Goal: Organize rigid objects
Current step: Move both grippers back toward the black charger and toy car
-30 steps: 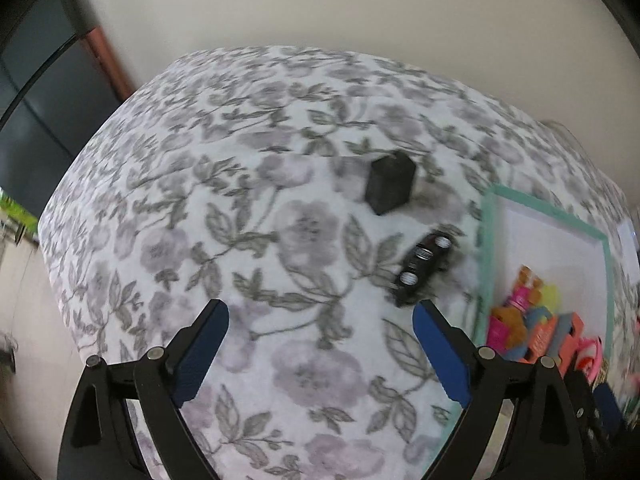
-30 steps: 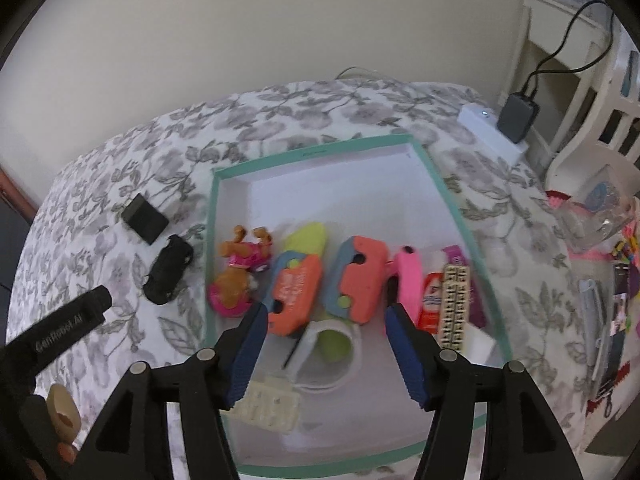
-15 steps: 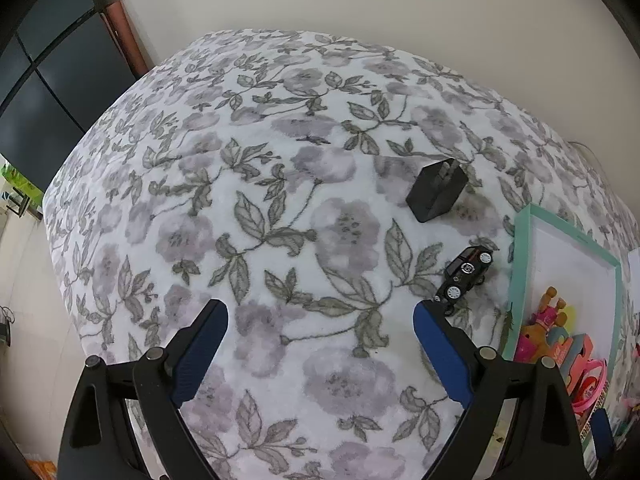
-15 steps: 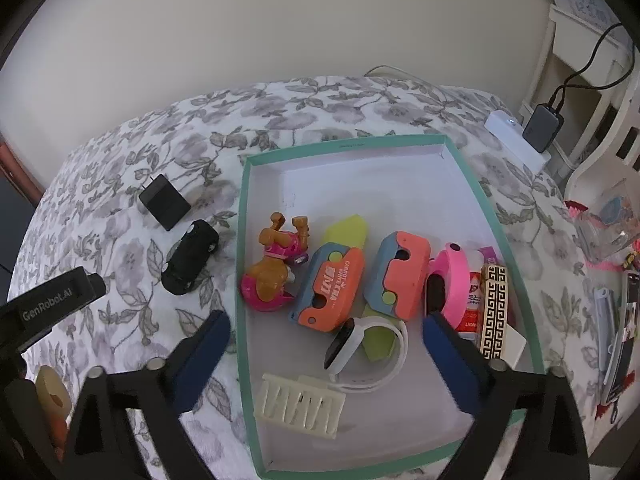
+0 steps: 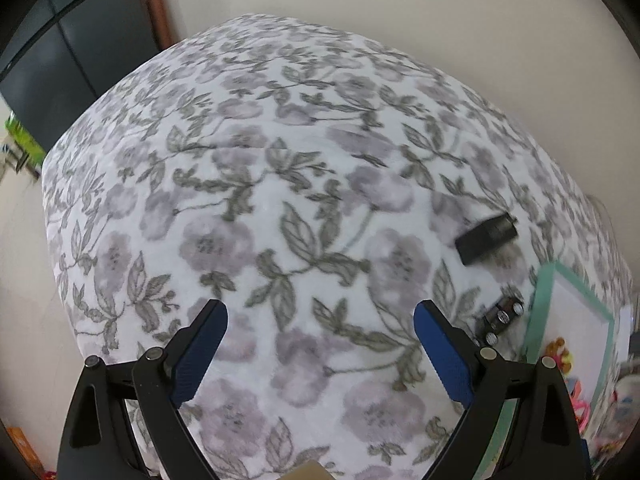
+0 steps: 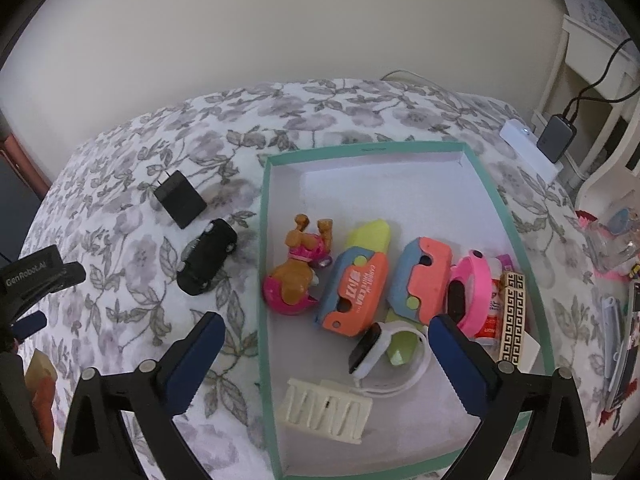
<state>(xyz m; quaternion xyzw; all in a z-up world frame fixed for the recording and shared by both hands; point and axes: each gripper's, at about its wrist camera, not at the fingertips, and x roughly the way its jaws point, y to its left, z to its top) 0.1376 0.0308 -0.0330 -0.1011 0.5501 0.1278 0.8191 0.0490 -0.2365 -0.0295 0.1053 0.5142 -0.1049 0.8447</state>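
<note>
A teal-rimmed white tray lies on the floral bed cover. It holds a toy dog, two orange-and-blue toys, a pink watch, a white watch and a cream hair clip. My right gripper hangs open above the tray's near half, its pads touching nothing. Left of the tray lie a black charger and a black toy car. My left gripper is open over bare cover, with the charger and car off to its right.
A white power strip with a grey adapter sits at the bed's far right corner beside white furniture. Small clutter lines the right edge. A dark cabinet stands beyond the bed's left end. A wall runs behind.
My right jaws have spread from narrow to wide, and the white watch now lies free in the tray. My left gripper has swung left, away from the tray.
</note>
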